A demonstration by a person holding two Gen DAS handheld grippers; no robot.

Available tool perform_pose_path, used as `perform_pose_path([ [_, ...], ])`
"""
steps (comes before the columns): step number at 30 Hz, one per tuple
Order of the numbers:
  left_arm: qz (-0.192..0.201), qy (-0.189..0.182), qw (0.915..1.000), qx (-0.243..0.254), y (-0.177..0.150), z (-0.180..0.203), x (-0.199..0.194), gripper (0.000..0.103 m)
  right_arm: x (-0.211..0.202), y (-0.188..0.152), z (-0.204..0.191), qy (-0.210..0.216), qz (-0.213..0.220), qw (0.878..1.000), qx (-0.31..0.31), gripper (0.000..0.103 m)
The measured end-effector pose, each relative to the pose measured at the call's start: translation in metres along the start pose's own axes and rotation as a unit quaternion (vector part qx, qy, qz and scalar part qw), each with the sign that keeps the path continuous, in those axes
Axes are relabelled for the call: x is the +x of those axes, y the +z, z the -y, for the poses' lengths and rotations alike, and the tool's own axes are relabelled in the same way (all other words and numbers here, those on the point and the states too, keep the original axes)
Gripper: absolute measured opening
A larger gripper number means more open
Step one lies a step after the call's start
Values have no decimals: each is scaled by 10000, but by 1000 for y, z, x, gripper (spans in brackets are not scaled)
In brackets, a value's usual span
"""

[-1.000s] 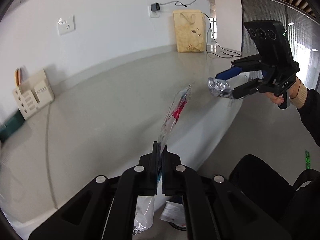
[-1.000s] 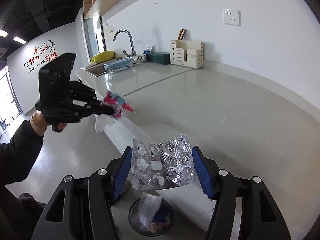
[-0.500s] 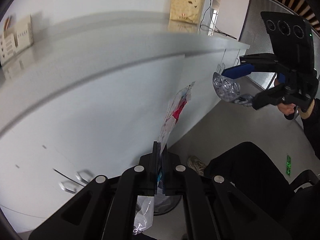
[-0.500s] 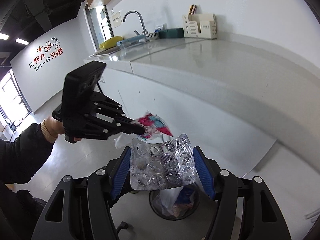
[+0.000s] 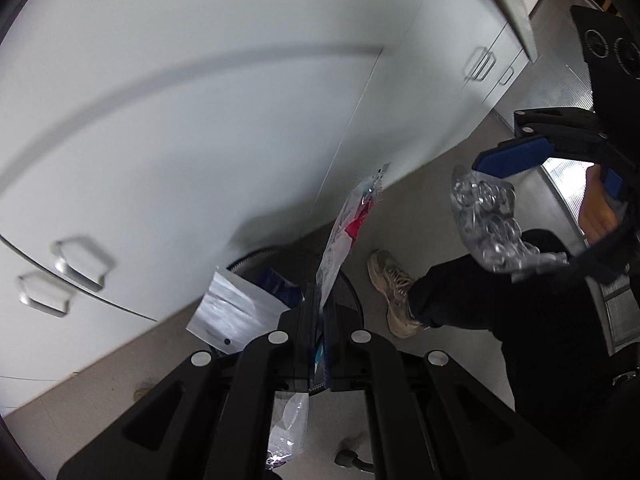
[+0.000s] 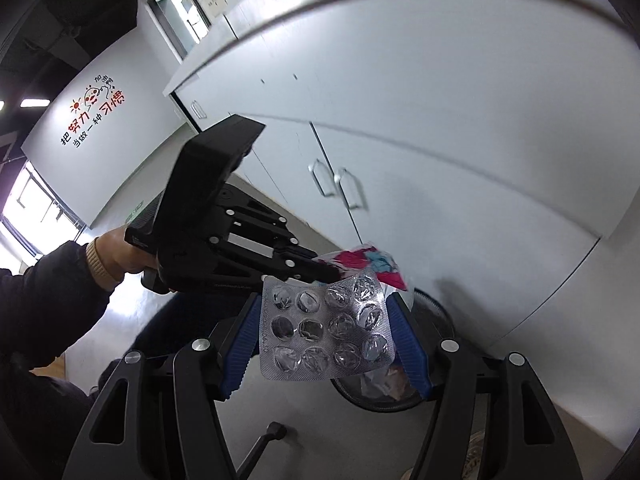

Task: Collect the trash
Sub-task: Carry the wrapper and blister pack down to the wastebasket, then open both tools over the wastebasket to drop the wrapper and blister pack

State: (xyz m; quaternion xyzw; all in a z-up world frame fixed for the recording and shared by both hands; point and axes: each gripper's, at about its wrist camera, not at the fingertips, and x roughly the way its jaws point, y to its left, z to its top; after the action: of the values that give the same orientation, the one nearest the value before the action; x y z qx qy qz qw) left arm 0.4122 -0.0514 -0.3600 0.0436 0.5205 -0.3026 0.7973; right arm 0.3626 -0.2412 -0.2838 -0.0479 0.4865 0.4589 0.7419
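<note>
My left gripper (image 5: 319, 300) is shut on a clear plastic wrapper (image 5: 348, 236) with red and blue print, which sticks up past the fingertips and hangs out below. In the right wrist view the same left gripper (image 6: 326, 270) holds the wrapper (image 6: 372, 266) above a round black trash bin (image 6: 432, 312). My right gripper (image 6: 326, 330) grips an empty silver blister pack (image 6: 326, 328) by its two side edges between blue pads (image 6: 408, 344). In the left wrist view the blister pack (image 5: 492, 224) hangs at the right. The bin (image 5: 276, 264) lies just below the left fingertips, holding white and blue rubbish.
White cabinet doors (image 6: 420, 128) with metal handles (image 6: 340, 184) stand right behind the bin. A person's dark trouser leg (image 5: 500, 308) and a beige shoe (image 5: 392, 292) are on the grey floor beside the bin. A white bag (image 5: 236, 312) lines the bin's rim.
Both grippers have dropped from countertop height down in front of the cabinet doors, each still holding its piece of trash. The bin is now close beneath them.
</note>
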Motion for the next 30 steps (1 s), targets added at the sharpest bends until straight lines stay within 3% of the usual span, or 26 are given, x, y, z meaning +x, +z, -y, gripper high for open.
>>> perform_pose_path([
  [7, -396, -126, 9984, -381, -1, -21, 61, 4, 52, -12, 30, 81, -260, 9984, 503, 66],
  [18, -488, -118, 9955, -809, 5, -51, 95, 5, 93, -30, 46, 15, -561, 9964, 631, 70],
  [20, -582, 17, 9953, -774, 5, -54, 100, 22, 98, -31, 45, -66, -603, 9964, 595, 72],
  [21, -638, 143, 9948, -777, 5, -55, 101, 49, 98, -32, 45, -51, -619, 9964, 578, 74],
  [22, -599, 181, 9948, -803, 6, -57, 100, 68, 97, -34, 45, -21, -632, 9964, 565, 75],
  [24, -440, 31, 9950, -891, 8, -58, 92, 69, 98, -37, 45, -62, -699, 9960, 551, 77],
  [27, -414, 196, 9943, -961, 10, -64, 87, 85, 99, -40, 48, 7, -859, 9943, 630, 80],
  [29, -377, 210, 9937, -1030, 11, -67, 83, 93, 101, -42, 49, -40, -918, 9934, 687, 95],
  [30, -353, 192, 9934, -1071, 11, -69, 80, 97, 101, -43, 50, -35, -924, 9931, 722, 97],
])
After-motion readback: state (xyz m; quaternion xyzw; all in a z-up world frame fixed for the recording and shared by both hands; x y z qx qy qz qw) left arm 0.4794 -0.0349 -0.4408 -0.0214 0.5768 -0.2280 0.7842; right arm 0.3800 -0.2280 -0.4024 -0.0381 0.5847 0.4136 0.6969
